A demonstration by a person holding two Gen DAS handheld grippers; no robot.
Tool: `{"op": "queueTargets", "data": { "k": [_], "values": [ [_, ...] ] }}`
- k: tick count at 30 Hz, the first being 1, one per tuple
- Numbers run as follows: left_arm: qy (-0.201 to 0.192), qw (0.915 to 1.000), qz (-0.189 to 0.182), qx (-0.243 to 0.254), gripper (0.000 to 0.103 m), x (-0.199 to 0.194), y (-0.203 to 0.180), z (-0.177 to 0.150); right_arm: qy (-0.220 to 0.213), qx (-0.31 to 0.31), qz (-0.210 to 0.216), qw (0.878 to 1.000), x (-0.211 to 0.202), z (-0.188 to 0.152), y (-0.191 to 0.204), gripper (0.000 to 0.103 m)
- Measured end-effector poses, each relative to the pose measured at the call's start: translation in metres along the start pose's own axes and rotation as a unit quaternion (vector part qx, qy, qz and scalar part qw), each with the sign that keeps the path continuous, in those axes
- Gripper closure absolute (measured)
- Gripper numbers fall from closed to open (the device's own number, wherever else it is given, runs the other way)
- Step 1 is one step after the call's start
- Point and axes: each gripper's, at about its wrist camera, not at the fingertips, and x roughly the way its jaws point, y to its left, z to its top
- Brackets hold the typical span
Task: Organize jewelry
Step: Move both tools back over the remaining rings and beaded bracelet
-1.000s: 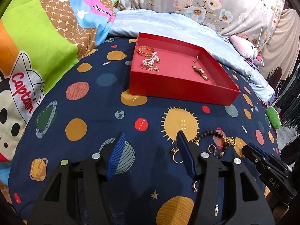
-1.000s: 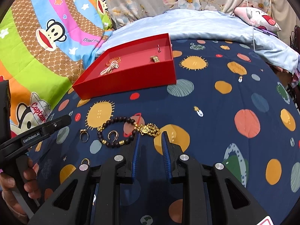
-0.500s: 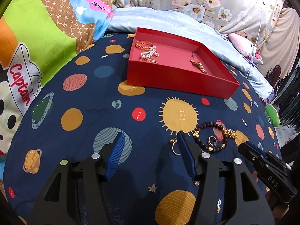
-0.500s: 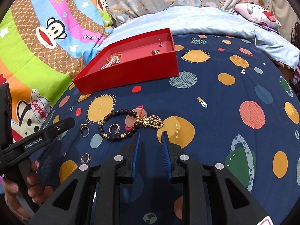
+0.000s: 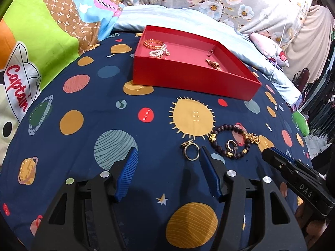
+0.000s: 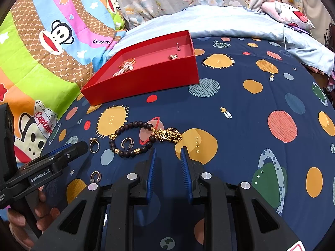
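Observation:
A red box [image 5: 196, 79] sits at the back of the planet-print bedspread and holds a gold bangle with pearls [image 5: 157, 47] and a gold chain piece [image 5: 213, 64]. Nearer lie a dark bead bracelet [image 5: 230, 129] with a gold charm [image 6: 169, 135], a small hoop [image 5: 230, 145] inside its loop, and a gold ring [image 5: 191, 152]. My left gripper [image 5: 168, 152] is open just short of that ring, which lies by its right finger. My right gripper [image 6: 169, 151] stands narrowly open with nothing between its pads, just short of the charm. A second ring [image 6: 95, 176] lies lower left.
A colourful cartoon blanket [image 6: 41, 52] rises on the left, and a pale blue sheet [image 5: 188, 18] with floral pillows lies behind the box. A pink soft toy [image 6: 293, 14] is at the back right. A hand [image 6: 18, 219] holds the left gripper's handle.
In the left wrist view the ring, half hidden behind the right finger before, now lies clear in front of the fingertip. The right gripper has hardly moved.

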Motion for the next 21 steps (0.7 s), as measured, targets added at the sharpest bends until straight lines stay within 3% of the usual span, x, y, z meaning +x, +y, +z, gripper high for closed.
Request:
{"op": "queueTargets", "data": {
  "k": [14, 19, 21],
  "values": [
    [0.0, 0.9998, -0.012, 0.018, 0.046, 0.011, -0.016, 0.004, 0.004, 0.009, 0.005, 1.0, 0.003, -0.001, -0.001, 0.079],
    [0.0, 0.9994, 0.003, 0.036, 0.054, 0.017, -0.027, 0.005, 0.006, 0.01, 0.007, 1.0, 0.004, -0.001, 0.0, 0.078],
    [0.001, 0.9992, 0.009, 0.04, 0.062, 0.018, -0.028, 0.005, 0.006, 0.009, 0.008, 1.0, 0.004, -0.001, 0.002, 0.074]
  ]
}}
